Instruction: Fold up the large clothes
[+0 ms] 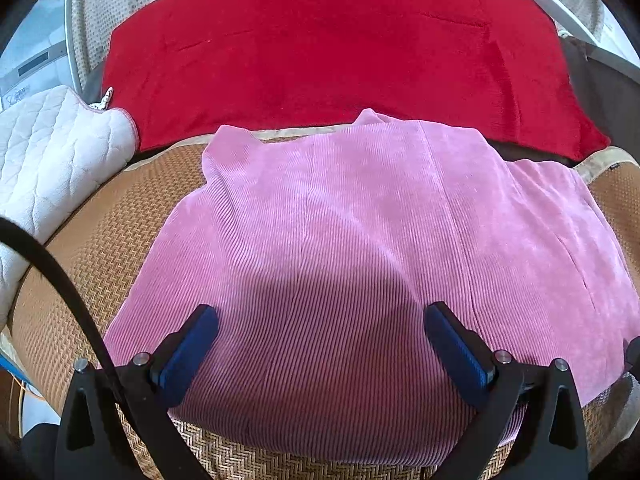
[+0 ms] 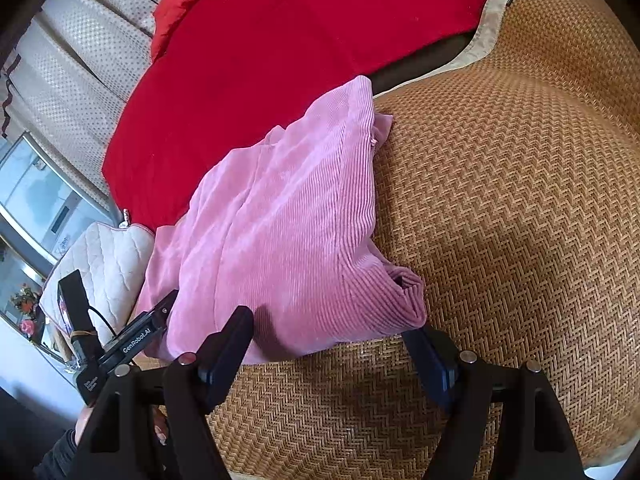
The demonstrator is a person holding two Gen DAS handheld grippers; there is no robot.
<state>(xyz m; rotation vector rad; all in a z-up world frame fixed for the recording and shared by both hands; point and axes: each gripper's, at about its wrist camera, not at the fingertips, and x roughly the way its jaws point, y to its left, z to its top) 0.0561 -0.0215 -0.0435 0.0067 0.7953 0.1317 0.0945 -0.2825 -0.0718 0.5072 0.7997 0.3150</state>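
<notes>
A pink ribbed garment (image 1: 360,248) lies folded on a woven straw mat (image 1: 120,224). My left gripper (image 1: 322,316) is open and empty, its blue fingers spread just above the garment's near part. In the right wrist view the same garment (image 2: 280,240) lies left of centre on the mat (image 2: 520,220). My right gripper (image 2: 332,328) is open and empty, its fingers on either side of the garment's near right corner. The left gripper's body (image 2: 136,340) shows at the garment's left edge.
A red blanket (image 1: 328,48) lies behind the garment, also seen in the right wrist view (image 2: 280,40). A white quilted cushion (image 1: 52,152) sits at the left. A dotted beige curtain (image 2: 76,76) and a window are beyond. A black cable (image 1: 68,284) crosses the lower left.
</notes>
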